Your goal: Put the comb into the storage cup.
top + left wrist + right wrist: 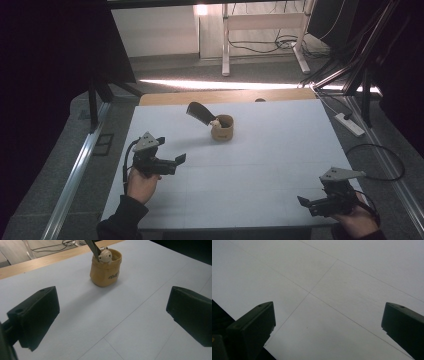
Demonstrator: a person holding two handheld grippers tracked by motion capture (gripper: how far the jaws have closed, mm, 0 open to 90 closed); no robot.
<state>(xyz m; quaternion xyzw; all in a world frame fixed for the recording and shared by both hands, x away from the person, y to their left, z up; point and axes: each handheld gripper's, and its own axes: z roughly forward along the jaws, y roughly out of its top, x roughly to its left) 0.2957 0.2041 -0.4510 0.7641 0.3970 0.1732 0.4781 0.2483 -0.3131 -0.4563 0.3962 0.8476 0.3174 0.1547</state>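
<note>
A tan soft cup [222,129] [106,272] stands upright toward the back of the white table [260,165]. A dark flat blade [199,112] [93,246] and a small white figure [215,122] [105,256] stick out of it. My left gripper [170,150] [112,302] hovers at the table's left, aimed at the cup from a short distance, open and holding nothing. Near the front right corner my right gripper [312,197] [328,312] points left over the bare tabletop, jaws wide apart and nothing between them.
A wooden strip [220,96] runs along the table's back edge. On the floor to the right lie a power strip [350,124] and a looped cable [385,160]. A white stand [226,45] and cables sit beyond the table. Metal rails [75,170] flank both sides.
</note>
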